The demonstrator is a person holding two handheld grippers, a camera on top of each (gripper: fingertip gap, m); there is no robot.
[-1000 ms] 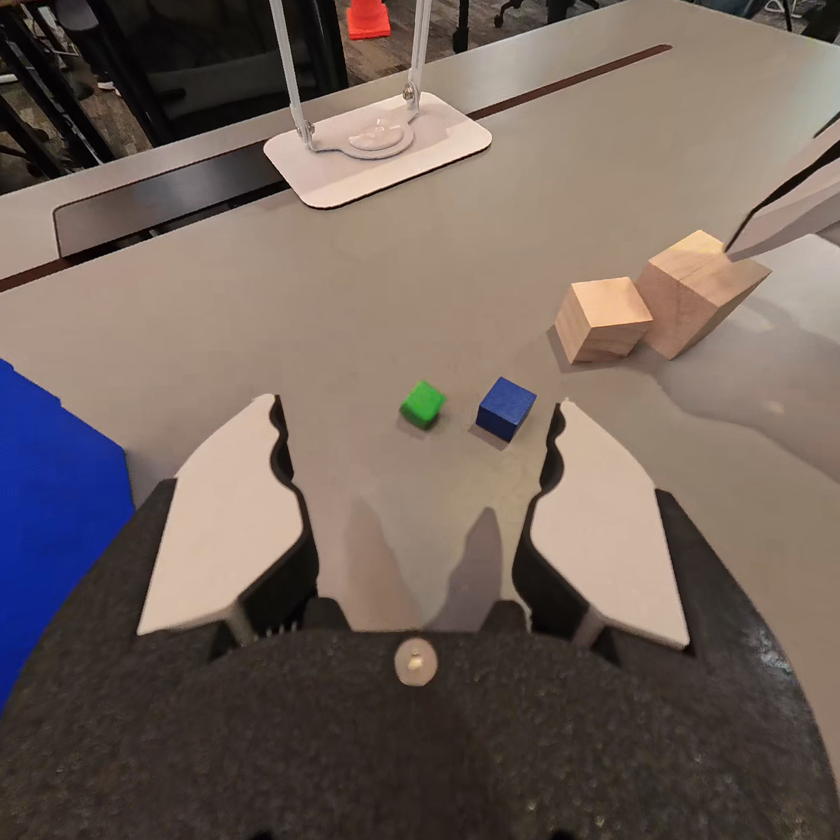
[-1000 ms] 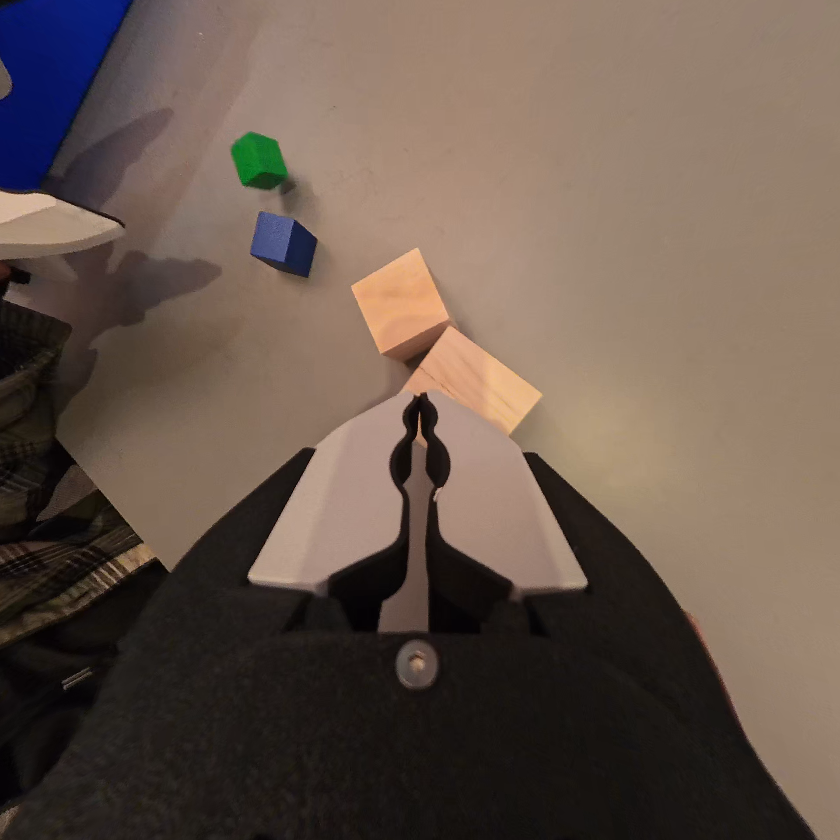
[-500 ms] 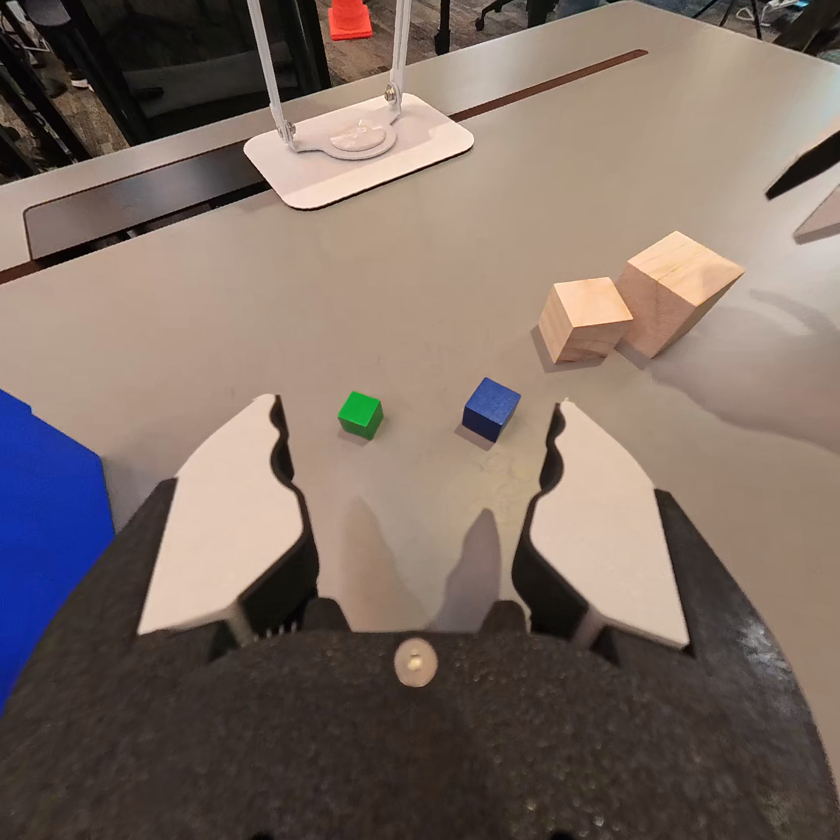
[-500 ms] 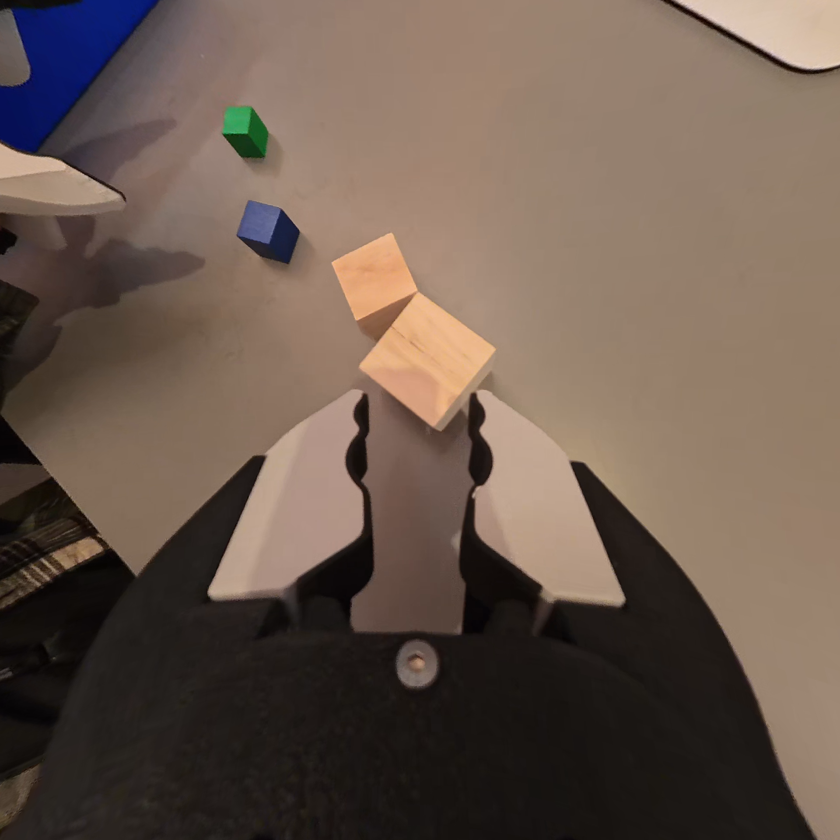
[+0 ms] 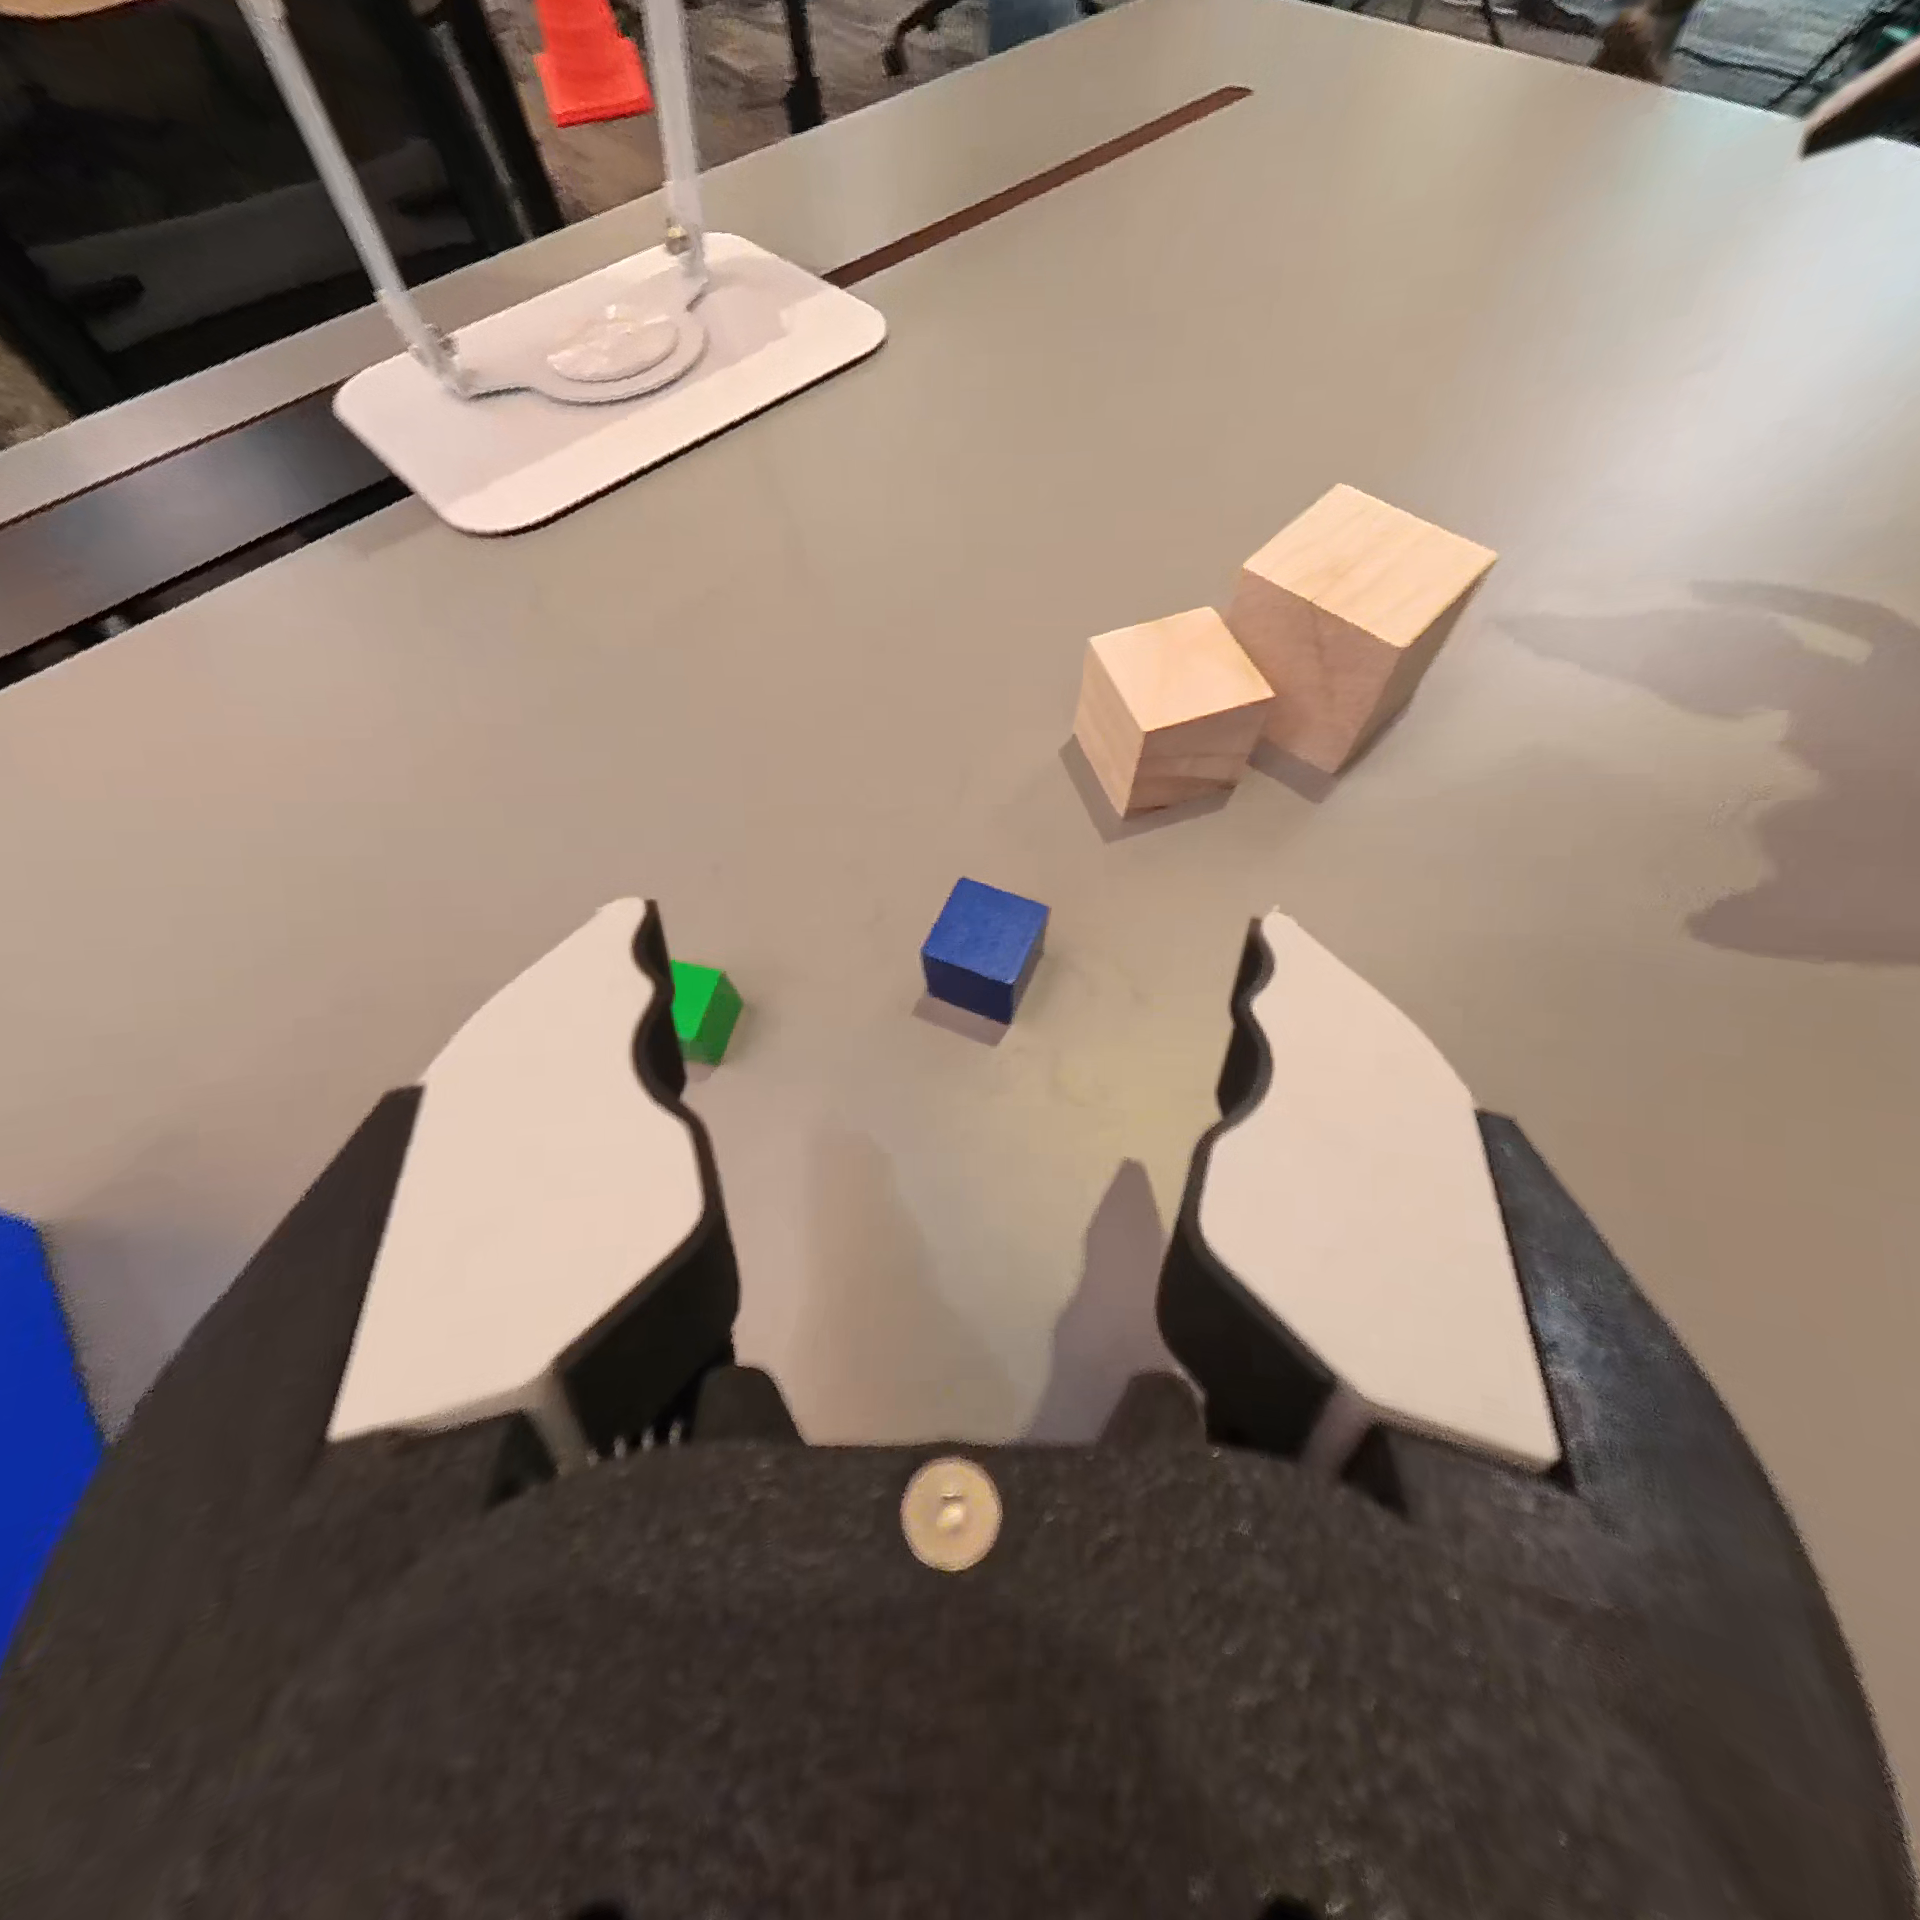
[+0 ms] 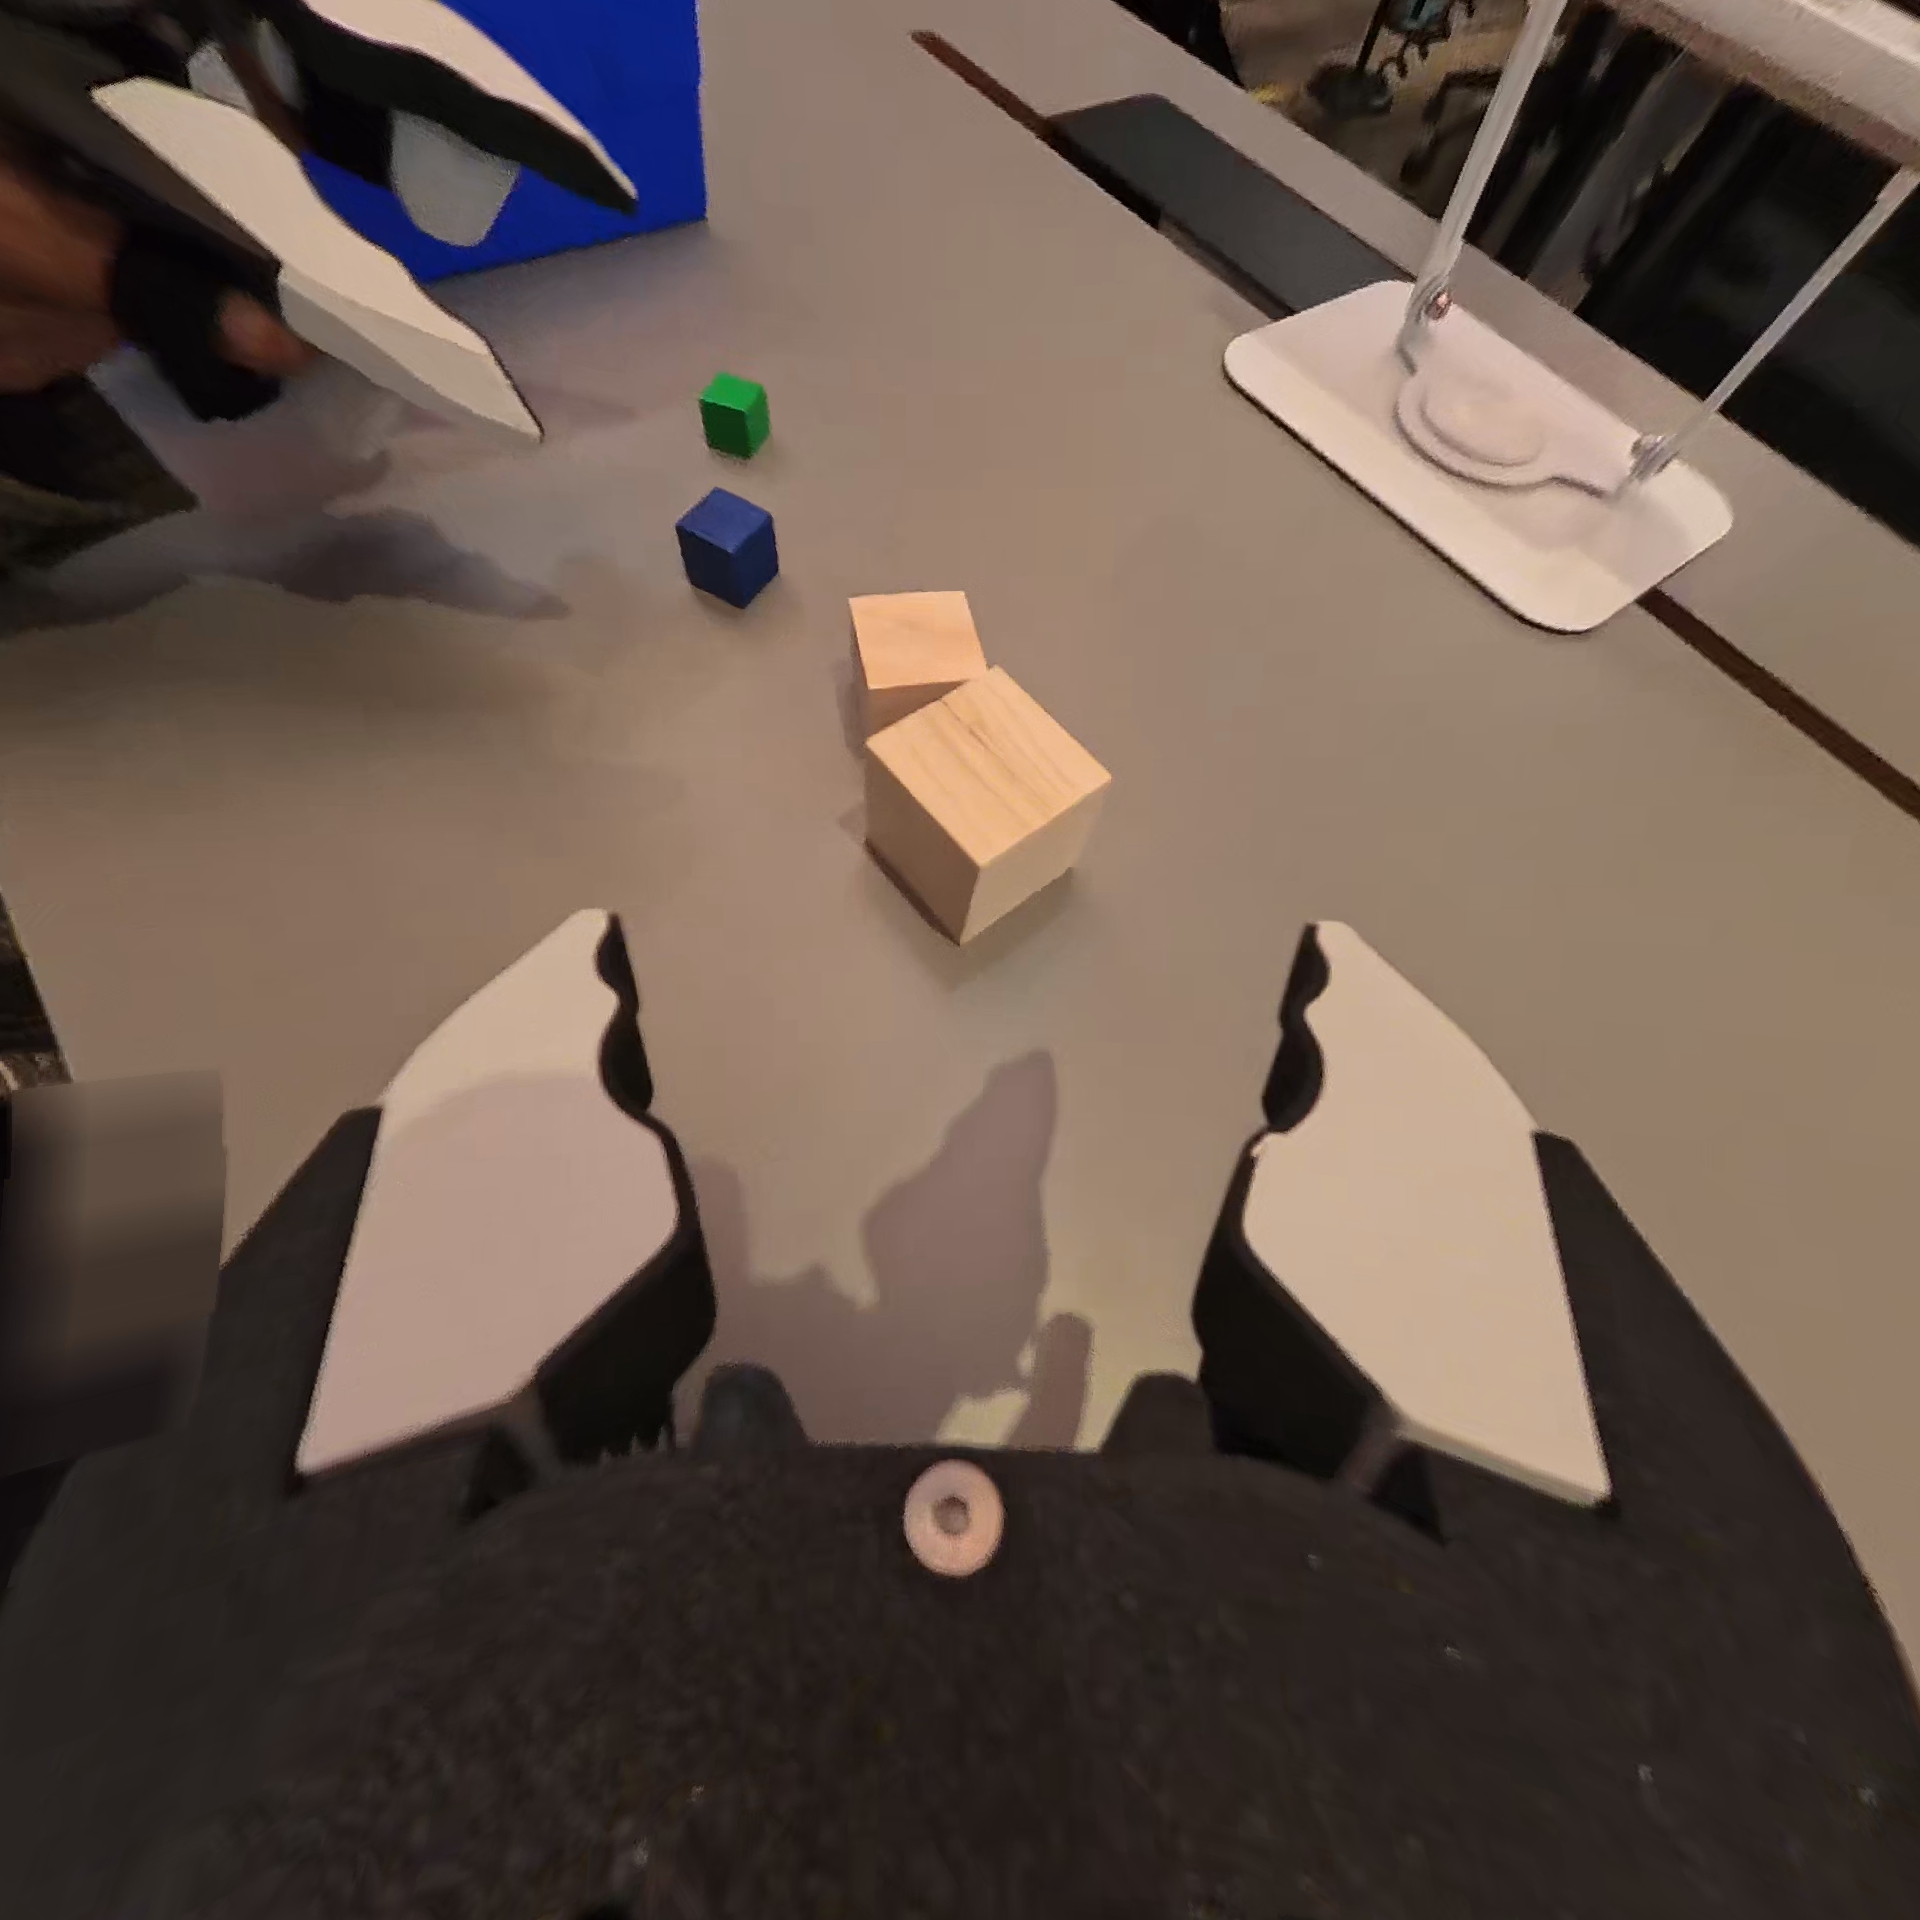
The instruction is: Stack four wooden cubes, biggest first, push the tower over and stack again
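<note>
Four cubes lie apart on the grey table, none stacked. The biggest plain wooden cube (image 6: 982, 800) (image 5: 1351, 623) touches the smaller plain wooden cube (image 6: 914, 644) (image 5: 1169, 707). A blue cube (image 6: 727, 545) (image 5: 984, 945) and a smaller green cube (image 6: 736, 414) (image 5: 707, 1010) lie farther left. My right gripper (image 6: 956, 935) is open and empty, just short of the biggest cube. My left gripper (image 5: 951, 925) is open and empty over the blue cube, and its left finger partly hides the green cube. The left gripper also shows in the right wrist view (image 6: 343, 249).
A white stand base (image 5: 613, 384) (image 6: 1475, 457) with two clear legs sits at the table's far side beside a dark slot. A blue box (image 6: 613, 114) (image 5: 31, 1382) stands to the left. A red cone (image 5: 587, 52) is on the floor beyond.
My right gripper has opened from shut and drawn back from the biggest cube, which now rests flat. The green cube rolled left. My left gripper has moved forward toward the small cubes.
</note>
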